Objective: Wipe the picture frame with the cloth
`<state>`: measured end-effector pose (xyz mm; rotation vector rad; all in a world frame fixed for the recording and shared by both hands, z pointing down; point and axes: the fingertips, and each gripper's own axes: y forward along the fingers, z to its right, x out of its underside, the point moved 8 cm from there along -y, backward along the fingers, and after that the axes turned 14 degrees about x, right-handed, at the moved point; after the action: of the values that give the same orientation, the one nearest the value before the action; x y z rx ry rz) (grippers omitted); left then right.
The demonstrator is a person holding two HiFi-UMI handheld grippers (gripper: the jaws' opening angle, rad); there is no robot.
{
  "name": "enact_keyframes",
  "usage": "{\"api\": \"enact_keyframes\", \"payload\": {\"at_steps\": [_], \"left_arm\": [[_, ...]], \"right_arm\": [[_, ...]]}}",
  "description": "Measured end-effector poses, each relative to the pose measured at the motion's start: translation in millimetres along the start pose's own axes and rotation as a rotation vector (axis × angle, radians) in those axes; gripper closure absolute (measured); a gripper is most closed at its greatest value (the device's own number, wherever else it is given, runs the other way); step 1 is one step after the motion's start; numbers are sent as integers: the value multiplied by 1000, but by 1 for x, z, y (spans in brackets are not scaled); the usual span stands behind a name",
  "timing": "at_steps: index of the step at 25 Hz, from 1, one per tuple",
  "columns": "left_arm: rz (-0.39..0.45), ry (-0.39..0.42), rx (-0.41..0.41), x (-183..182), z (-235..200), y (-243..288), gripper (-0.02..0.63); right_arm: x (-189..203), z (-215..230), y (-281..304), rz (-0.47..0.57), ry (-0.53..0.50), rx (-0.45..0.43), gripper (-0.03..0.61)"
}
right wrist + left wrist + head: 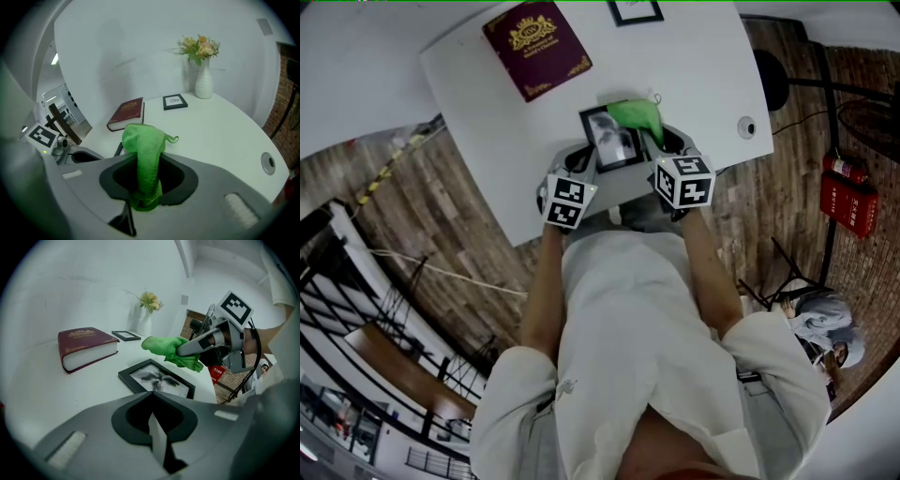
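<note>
Two tools down at the near edge of the white rectangular table, right in front of the person. On the right side, right gripper, clamped hard on a bunched bright-green fuzzy cloth. Pinched low between the jaws, with a fold standing up out of them. From the left gripper view, held out over the far right corner of the black rectangular picture frame with its grey leafy print. Touching or just above, too close to call. Flat on the tabletop, between the two tools. On the left side, left gripper, closed right up, jaw against jaw, nothing gripped, tips just short of the frame's near edge. Further back, a thick maroon hardback book with a gold crest, flat on the table, left of the frame. Beyond it a small black-framed picture, then a white ceramic vase of pale flowers by the far wall. Off right, on the wooden floor, a red fire-extinguisher box.
</note>
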<state>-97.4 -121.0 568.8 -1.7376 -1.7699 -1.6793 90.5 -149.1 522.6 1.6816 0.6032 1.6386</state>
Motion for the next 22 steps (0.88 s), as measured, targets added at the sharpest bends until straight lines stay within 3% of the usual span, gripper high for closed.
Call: {"api": "enact_keyframes", "payload": {"at_steps": [13, 22], "left_arm": [[7, 9, 3, 1, -1, 2, 594], [0, 16, -5, 1, -1, 1, 594]], "right_arm": [[9, -70, 20, -42, -82, -166, 486], [24, -83, 39, -101, -73, -170, 488]]}}
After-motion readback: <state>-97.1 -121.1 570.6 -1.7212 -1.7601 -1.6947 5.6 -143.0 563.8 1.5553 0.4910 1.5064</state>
